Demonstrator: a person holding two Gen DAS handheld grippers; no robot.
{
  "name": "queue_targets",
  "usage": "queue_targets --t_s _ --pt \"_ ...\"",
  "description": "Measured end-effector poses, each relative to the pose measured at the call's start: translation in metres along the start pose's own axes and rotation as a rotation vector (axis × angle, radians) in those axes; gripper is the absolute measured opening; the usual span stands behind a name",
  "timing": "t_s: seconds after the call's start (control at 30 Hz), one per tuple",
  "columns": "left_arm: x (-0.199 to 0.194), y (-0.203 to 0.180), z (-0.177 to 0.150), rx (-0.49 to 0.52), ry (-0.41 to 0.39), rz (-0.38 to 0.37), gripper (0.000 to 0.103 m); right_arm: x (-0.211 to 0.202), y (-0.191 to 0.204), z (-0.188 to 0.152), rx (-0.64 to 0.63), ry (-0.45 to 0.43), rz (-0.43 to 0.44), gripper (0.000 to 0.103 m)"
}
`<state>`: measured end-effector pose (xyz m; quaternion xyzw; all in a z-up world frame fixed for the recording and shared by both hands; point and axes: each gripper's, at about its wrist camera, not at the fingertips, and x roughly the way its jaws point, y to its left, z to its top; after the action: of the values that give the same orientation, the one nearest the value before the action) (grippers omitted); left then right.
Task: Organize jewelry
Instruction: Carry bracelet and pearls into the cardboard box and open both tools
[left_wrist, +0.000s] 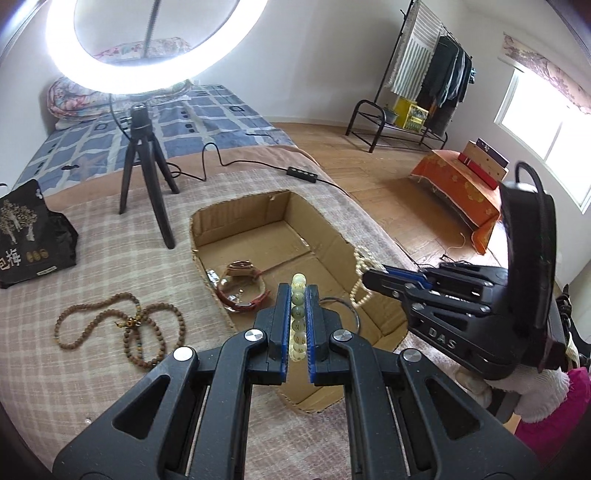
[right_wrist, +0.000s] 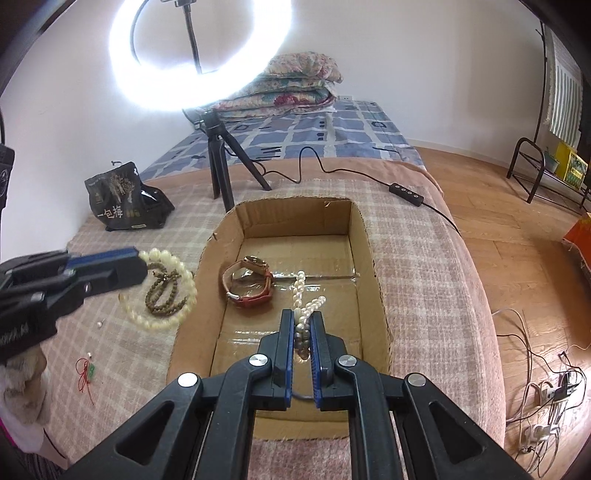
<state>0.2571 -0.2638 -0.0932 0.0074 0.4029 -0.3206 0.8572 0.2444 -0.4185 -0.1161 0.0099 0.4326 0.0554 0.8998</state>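
Note:
An open cardboard box (left_wrist: 317, 225) (right_wrist: 376, 258) sits on the checked blanket. A watch with a red-brown strap (left_wrist: 242, 286) (right_wrist: 249, 282) lies inside it. My left gripper (left_wrist: 298, 291) (right_wrist: 142, 264) is shut on a pale jade bead bracelet (left_wrist: 298, 314) (right_wrist: 166, 291), held above the box's near left edge. My right gripper (right_wrist: 303, 317) (left_wrist: 367, 275) is shut on a white pearl strand (right_wrist: 304, 299) (left_wrist: 360, 273) that hangs over the box. A brown wooden bead necklace (left_wrist: 122, 325) (right_wrist: 164, 291) lies on the blanket left of the box.
A ring light on a black tripod (left_wrist: 142, 173) (right_wrist: 221, 162) stands behind the box, its cable and switch (left_wrist: 303, 174) (right_wrist: 406, 194) trailing right. A black snack bag (left_wrist: 31, 240) (right_wrist: 123, 199) lies at left. A small red string charm (right_wrist: 86, 373) lies near the blanket's front left.

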Motion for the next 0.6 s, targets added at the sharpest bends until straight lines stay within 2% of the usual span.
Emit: queue_targets --t_s 0.43,0.57,0.6 --pt "0.019 -0.015 -0.008 0.017 0.054 -0.026 0.005 0.025 -0.005 0.015 0.005 0.013 -0.005 0.006" --pt "0.018 -0.017 -0.01 0.039 0.048 -0.021 0.005 0.027 -0.008 0.018 0.02 0.011 0.005 0.007" --pt "0.018 -0.017 -0.01 0.043 0.048 -0.017 0.005 0.026 -0.009 0.018 0.024 0.009 0.002 0.013"
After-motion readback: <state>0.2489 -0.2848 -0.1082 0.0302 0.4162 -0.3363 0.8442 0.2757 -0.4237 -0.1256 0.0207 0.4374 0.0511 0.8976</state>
